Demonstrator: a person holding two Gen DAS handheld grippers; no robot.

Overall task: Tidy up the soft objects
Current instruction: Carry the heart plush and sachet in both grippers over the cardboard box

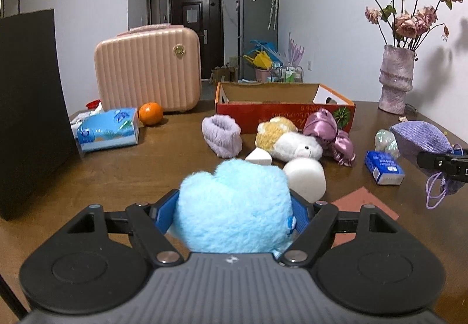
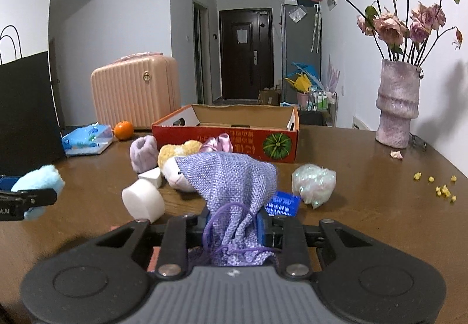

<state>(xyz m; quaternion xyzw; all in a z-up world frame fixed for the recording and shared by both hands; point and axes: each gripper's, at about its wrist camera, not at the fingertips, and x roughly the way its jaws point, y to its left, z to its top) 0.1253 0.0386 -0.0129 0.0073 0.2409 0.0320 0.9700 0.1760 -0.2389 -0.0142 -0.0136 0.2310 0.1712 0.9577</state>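
Note:
My left gripper [image 1: 234, 214] is shut on a fluffy light-blue plush [image 1: 234, 207], held above the wooden table [image 1: 117, 171]; the same plush [image 2: 39, 182] shows at the left of the right wrist view. My right gripper [image 2: 232, 224] is shut on a purple knitted drawstring pouch [image 2: 231, 180], lifted off the table; that pouch [image 1: 421, 139] appears at the right edge of the left view. An open red cardboard box [image 1: 280, 113] [image 2: 228, 136] stands behind. Before it lie a lilac fuzzy cuff [image 1: 222, 135], a yellow-and-white plush [image 1: 288, 138], a pink satin item [image 1: 330, 130] and white sponges [image 1: 307, 177].
A pink hard case [image 1: 149, 69], an orange [image 1: 150, 113], a tissue pack [image 1: 108, 129] and a black paper bag [image 1: 29, 113] stand at the left. A vase of dried roses [image 1: 396, 79], a blue packet [image 1: 383, 167] and an iridescent wad [image 2: 314, 183] are at the right.

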